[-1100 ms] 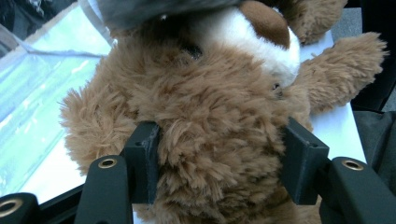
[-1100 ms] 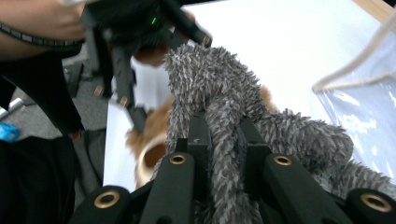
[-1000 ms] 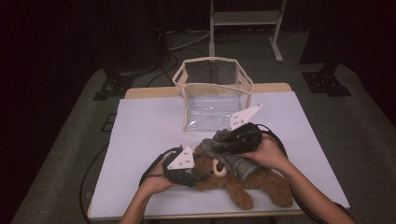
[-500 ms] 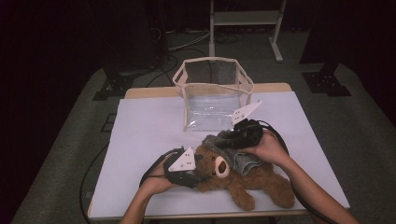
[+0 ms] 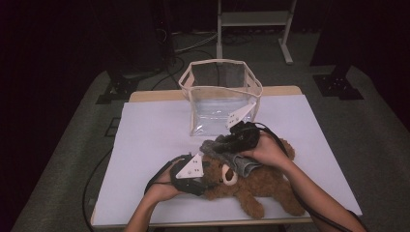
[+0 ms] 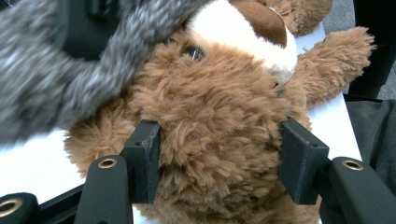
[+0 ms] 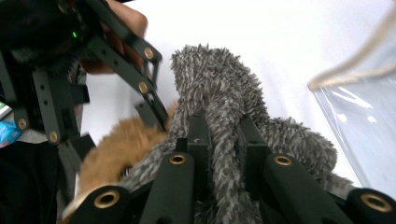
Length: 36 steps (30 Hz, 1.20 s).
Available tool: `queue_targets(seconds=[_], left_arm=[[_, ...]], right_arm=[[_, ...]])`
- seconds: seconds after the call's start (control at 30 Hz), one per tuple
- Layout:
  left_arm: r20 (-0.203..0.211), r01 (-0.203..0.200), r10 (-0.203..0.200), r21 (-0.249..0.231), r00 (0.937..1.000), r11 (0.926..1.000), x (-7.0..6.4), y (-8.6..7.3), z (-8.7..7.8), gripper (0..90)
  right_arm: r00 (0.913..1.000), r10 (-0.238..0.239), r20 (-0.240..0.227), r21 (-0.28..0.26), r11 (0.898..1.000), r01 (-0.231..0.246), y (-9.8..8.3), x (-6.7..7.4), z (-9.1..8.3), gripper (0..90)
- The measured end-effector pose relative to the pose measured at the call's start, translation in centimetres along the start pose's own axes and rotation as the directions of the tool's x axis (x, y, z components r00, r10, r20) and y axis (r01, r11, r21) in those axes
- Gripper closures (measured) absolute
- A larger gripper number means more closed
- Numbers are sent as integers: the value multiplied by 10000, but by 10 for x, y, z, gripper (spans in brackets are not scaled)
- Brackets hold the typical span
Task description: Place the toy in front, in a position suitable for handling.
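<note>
White tabletop (image 5: 154, 140), dark room, left hand-held gripper (image 6: 219, 172) clamping teddy bear (image 6: 219, 121), right hand-held gripper (image 7: 219, 140) pinching grey cloth (image 7: 219, 88), seemingly fuzzy.

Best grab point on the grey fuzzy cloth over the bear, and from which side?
Take the grey cloth at a bunched fold near its free end, coming from the bag side, above the bear. It's limp and drapes over the bear's head, so a pinch across a gathered ridge likely holds best; the right gripper is shut on such a fold, the left gripper clamping the head.
</note>
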<state>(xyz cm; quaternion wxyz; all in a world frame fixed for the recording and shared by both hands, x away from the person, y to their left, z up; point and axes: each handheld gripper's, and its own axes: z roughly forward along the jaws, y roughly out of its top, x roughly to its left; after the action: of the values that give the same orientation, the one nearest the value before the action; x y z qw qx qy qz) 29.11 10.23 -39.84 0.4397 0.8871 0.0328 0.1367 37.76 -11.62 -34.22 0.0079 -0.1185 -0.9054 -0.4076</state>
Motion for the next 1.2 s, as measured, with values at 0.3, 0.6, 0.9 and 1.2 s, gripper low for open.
queue_targets(seconds=[0.3,0.6,0.9,1.2], left_arm=[[19,155,-155,103,9999,9998,3,-3,1,397],[-31,931,-931,80,9957,9956,9,-11,3,397],[-117,1564,-1563,108,9876,9876,13,-14,4,384],[-451,1905,-1908,-93,9806,9816,20,-17,-3,379]], right_arm=[[9996,212,193,-169,9996,-208,-31,14,-30,783],[10000,51,25,-534,9986,-49,-53,48,-54,782],[9992,-93,398,-113,9999,98,-60,47,-30,786],[9957,69,924,-110,9999,-59,-53,19,-24,789]])
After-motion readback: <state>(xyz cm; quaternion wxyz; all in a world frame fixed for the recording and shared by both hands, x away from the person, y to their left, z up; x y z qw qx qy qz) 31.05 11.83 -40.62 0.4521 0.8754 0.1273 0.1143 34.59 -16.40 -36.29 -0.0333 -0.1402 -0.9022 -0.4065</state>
